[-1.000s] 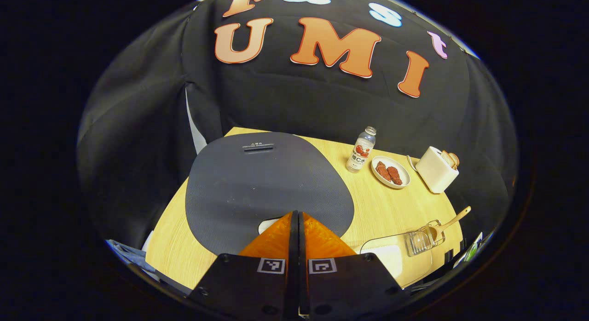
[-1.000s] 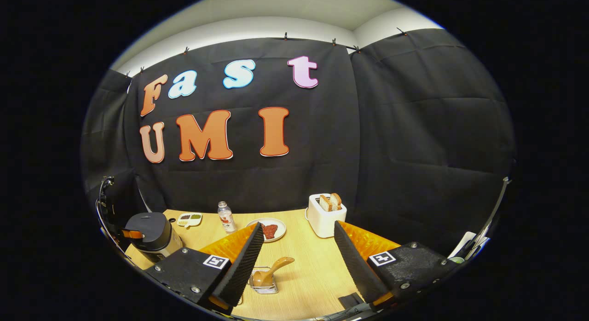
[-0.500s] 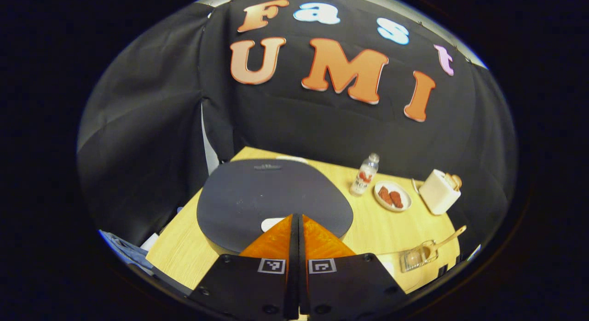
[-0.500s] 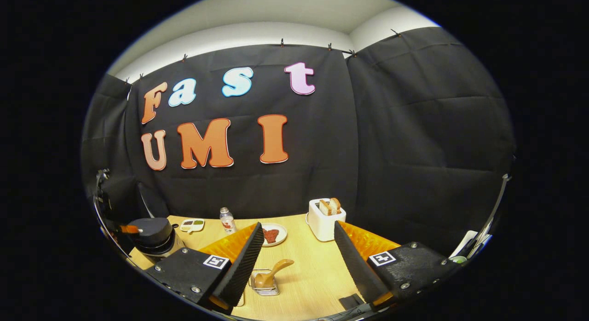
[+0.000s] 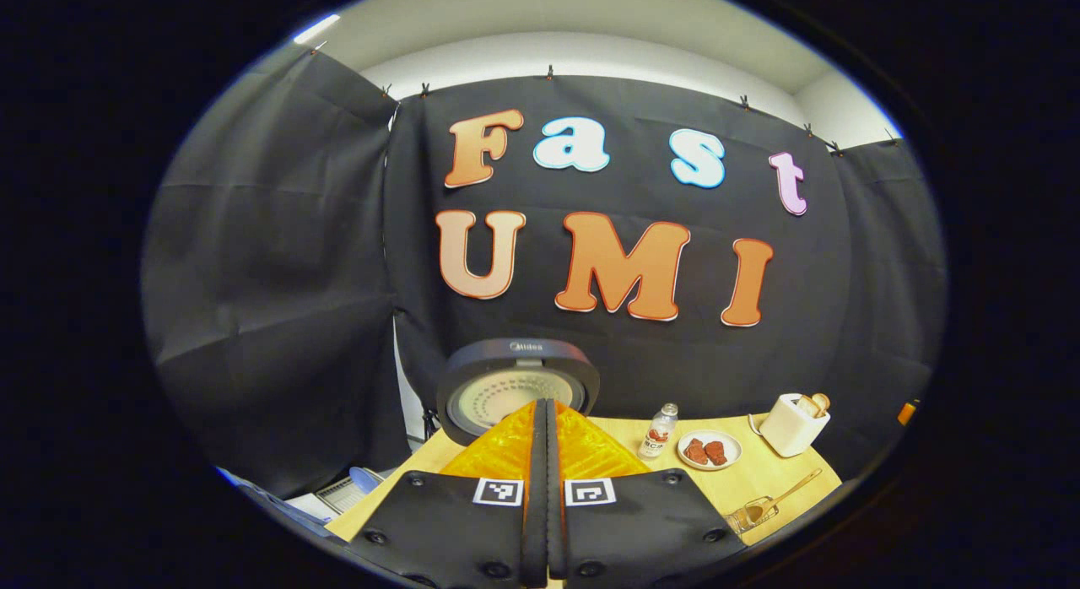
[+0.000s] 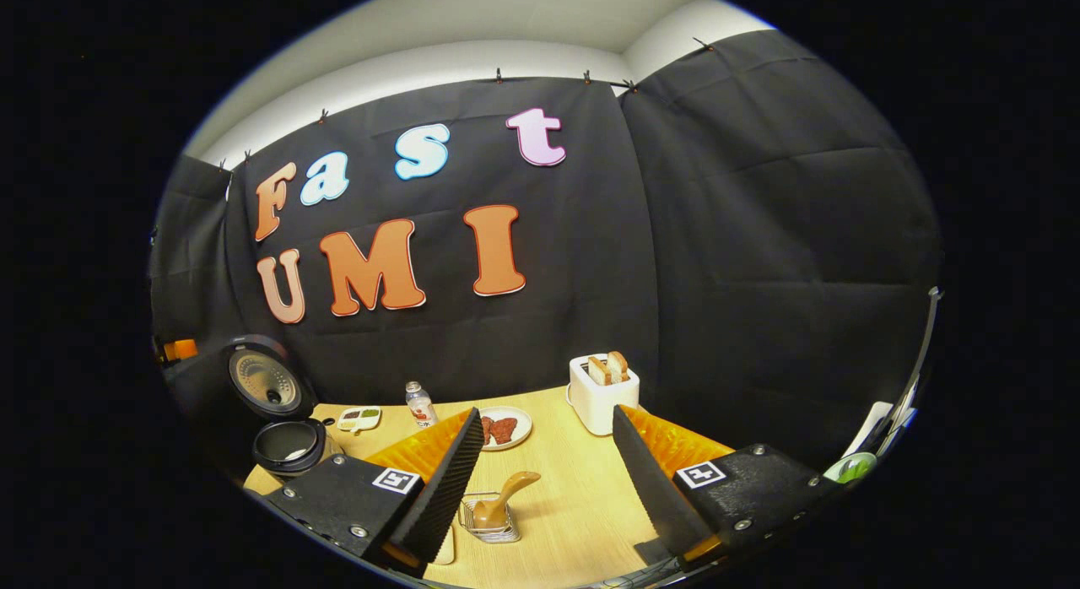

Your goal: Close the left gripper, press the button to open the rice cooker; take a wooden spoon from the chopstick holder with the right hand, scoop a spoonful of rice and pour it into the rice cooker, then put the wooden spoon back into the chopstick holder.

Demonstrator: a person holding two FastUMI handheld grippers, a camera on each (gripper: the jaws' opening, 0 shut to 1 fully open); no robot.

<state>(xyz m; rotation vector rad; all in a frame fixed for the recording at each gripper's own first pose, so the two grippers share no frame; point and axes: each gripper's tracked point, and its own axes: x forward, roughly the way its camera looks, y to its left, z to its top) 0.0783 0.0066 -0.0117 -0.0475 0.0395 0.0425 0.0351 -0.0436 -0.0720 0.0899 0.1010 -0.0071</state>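
With the lid already up, step one reads as done. Nearest in the left gripper view, the left gripper (image 5: 546,420) has its fingers pressed flat together on nothing, pointing at the raised round inner face of the dark grey rice cooker lid (image 5: 516,392). Right gripper (image 6: 547,441) has its jaws spread wide and empty; between them, on the light wooden table (image 6: 582,496), sits the small wire chopstick holder (image 6: 491,521) with the wooden spoon (image 6: 504,498) standing in it, handle tilted up and to the right. Spoon is untouched, well clear of both fingers. Farther off at left in the right gripper view, the black rice cooker pot (image 6: 289,445) is open, lid standing upright behind it. Beyond the holder: white plate with red-brown food (image 6: 502,427), clear plastic bottle (image 6: 418,404), small white dish (image 6: 359,418), white toaster with bread slices (image 6: 602,393). Can't tell where the rice supply is. Judging from this: left to do are the spoon pickup, scoop, pour, and return to the holder. Next move needs the right gripper down over the spoon handle.
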